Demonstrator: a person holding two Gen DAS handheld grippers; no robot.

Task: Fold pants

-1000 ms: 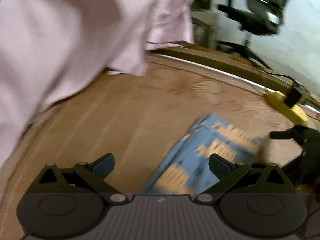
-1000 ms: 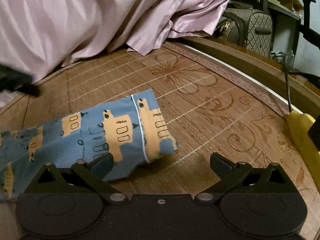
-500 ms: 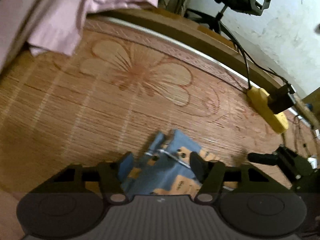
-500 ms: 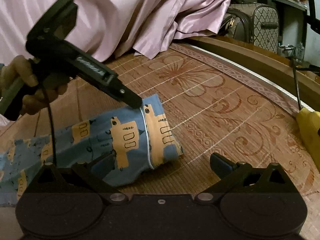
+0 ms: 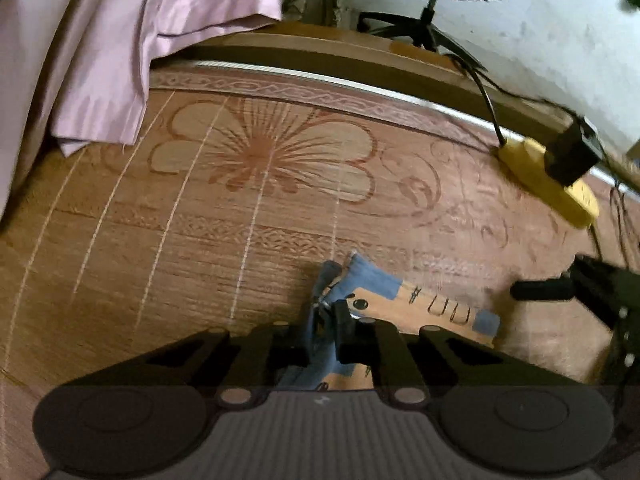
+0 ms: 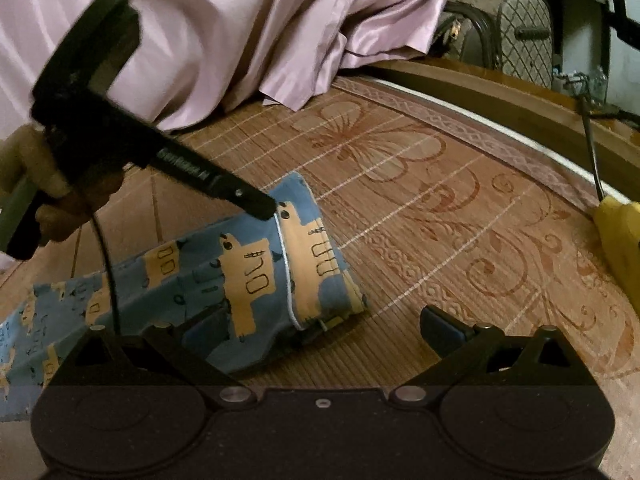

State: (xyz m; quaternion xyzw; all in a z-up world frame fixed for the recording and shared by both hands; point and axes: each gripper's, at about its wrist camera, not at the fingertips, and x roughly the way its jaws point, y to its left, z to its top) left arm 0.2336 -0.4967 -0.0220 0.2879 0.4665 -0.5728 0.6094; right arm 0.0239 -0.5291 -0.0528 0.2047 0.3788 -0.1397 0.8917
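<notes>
Blue pants [image 6: 240, 272] with orange truck prints lie on a patterned bamboo mat [image 6: 460, 220], one leg's cuff pointing toward the mat's middle. My left gripper [image 5: 324, 320] is shut on the far edge of that cuff [image 5: 372, 292]. In the right wrist view it shows as a black tool [image 6: 192, 172] held by a hand [image 6: 52, 188], its tip at the cuff's top corner. My right gripper [image 6: 320, 324] is open and low at the cuff's near corner. Its left finger lies over the fabric, its right finger [image 6: 440, 324] over bare mat.
A pink satin sheet [image 6: 220, 40] is heaped along the mat's far left. A yellow power strip [image 5: 552, 184] with a black plug lies by the wooden frame [image 5: 360, 56] on the right. A quilted bag [image 6: 512, 32] and an office chair [image 5: 432, 4] stand beyond the frame.
My left gripper came down onto the cuff and closed on its far edge. My right gripper slid closer to the cuff's near corner and stayed open.
</notes>
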